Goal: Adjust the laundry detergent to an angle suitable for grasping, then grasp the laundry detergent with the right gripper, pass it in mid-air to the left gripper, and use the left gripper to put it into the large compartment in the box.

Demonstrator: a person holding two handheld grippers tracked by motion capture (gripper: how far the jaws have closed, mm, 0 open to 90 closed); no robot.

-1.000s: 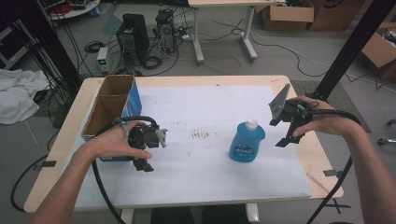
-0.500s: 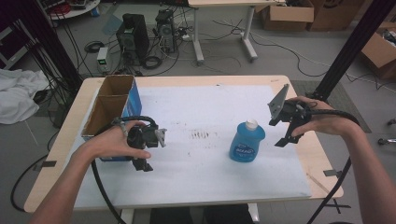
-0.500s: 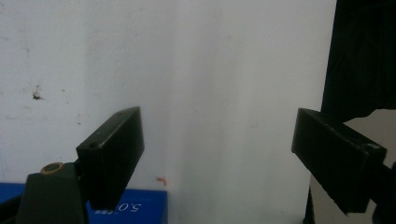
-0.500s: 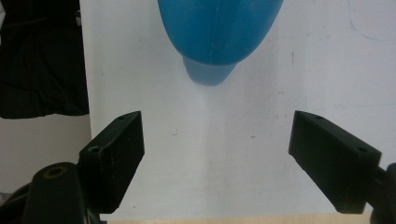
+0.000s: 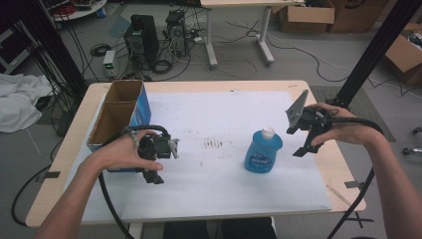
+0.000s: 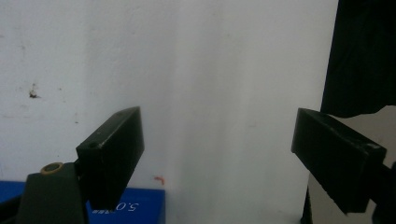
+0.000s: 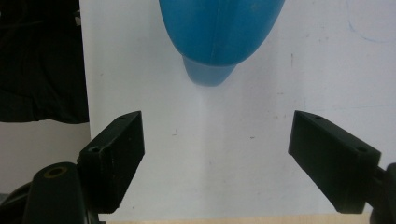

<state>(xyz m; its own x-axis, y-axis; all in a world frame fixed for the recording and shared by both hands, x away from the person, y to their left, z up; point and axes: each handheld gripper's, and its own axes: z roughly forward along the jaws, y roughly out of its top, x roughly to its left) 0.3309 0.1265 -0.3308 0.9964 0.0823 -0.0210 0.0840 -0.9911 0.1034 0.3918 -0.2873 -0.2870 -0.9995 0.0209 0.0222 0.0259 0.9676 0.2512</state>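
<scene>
Unchanged from a second ago: right gripper (image 5: 304, 142) poised beside blue bottle (image 5: 263, 151), left gripper (image 5: 155, 162) idle, both jaws apart, nothing grasped.

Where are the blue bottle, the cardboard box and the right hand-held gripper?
blue bottle (image 5: 263, 157), high view, on its label.
cardboard box (image 5: 141, 107), high view, on its blue side wall.
right hand-held gripper (image 5: 302, 139), high view, midway between its fingertips.

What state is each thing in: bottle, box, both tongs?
Blue bottle: upright, white cap on, untouched.
Cardboard box: open-topped, standing at the table's left edge.
Left tongs: open, holding nothing.
Right tongs: open, holding nothing, apart from the bottle.
</scene>
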